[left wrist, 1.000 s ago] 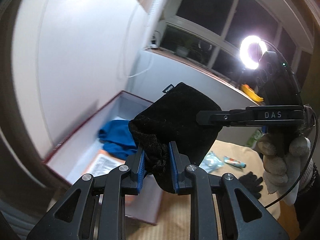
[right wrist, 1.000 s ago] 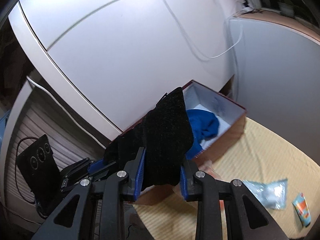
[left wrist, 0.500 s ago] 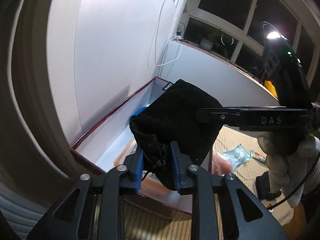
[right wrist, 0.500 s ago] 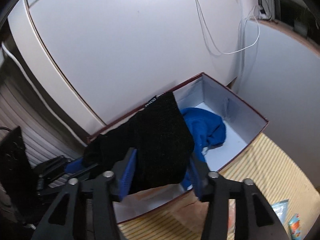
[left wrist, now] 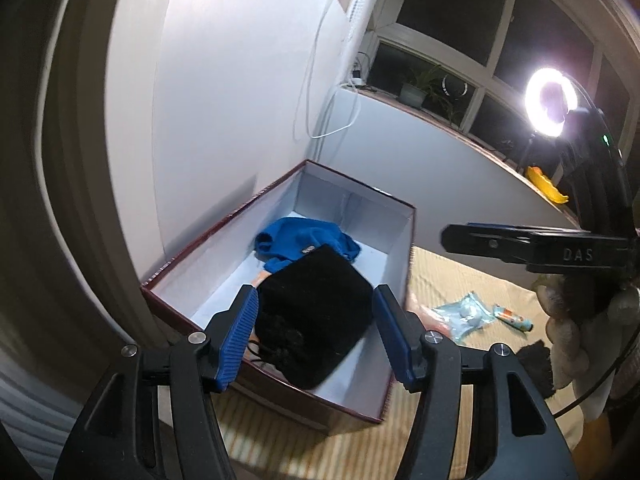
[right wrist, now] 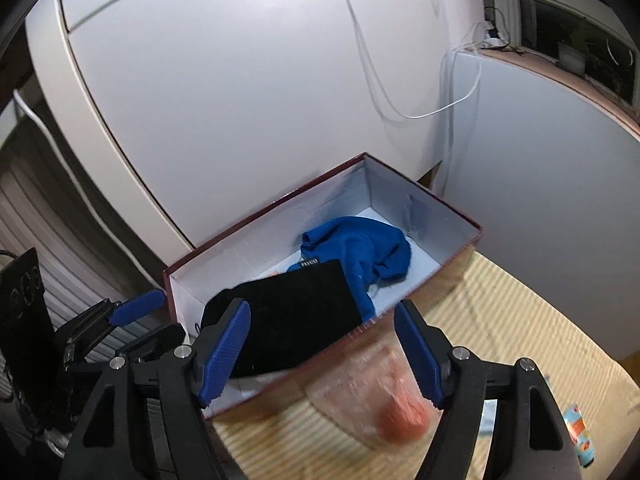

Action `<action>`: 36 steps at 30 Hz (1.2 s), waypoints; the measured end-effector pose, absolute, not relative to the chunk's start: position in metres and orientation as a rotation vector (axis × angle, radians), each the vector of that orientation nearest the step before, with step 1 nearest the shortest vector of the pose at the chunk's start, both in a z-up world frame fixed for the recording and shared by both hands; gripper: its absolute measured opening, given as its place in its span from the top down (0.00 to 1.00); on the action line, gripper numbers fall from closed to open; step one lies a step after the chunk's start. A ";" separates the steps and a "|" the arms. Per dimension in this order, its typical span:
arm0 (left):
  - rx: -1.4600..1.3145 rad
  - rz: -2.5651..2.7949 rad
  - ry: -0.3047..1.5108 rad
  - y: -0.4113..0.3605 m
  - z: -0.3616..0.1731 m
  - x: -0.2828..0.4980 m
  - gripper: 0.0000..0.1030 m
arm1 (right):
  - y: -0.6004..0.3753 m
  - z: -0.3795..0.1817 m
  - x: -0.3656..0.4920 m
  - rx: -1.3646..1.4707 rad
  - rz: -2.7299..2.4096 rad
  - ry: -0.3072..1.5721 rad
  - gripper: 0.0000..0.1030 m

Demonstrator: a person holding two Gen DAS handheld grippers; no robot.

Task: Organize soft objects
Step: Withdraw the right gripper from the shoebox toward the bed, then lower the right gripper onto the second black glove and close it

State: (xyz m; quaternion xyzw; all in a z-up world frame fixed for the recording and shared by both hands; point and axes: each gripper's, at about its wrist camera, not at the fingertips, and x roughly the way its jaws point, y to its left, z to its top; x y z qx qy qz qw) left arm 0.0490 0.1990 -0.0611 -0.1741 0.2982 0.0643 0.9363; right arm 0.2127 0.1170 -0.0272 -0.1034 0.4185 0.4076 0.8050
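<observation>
A black soft pouch lies in the near end of a dark red box with a white inside; it also shows in the right wrist view. A blue cloth lies further back in the box, also in the right wrist view. My left gripper is open above the pouch, touching nothing. My right gripper is open over the box's near rim, empty.
A clear bag with something orange lies on the straw mat beside the box. A pale blue packet, a small tube and a black glove lie on the mat. White walls stand close behind the box.
Both grippers held the black pouch above the box, carried it over the box and opened. The pouch now lies in the box, free of both.
</observation>
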 end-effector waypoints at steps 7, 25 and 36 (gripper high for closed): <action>-0.350 0.032 0.609 0.166 -0.060 0.043 0.43 | 0.037 -0.012 0.187 -0.181 0.797 0.857 0.31; -0.358 -0.277 0.747 0.039 -0.103 0.071 0.43 | -0.241 -0.067 0.137 0.176 0.395 0.858 0.31; -0.326 -0.440 0.909 -0.049 -0.143 0.111 0.43 | -0.300 -0.131 0.158 0.326 0.361 1.048 0.31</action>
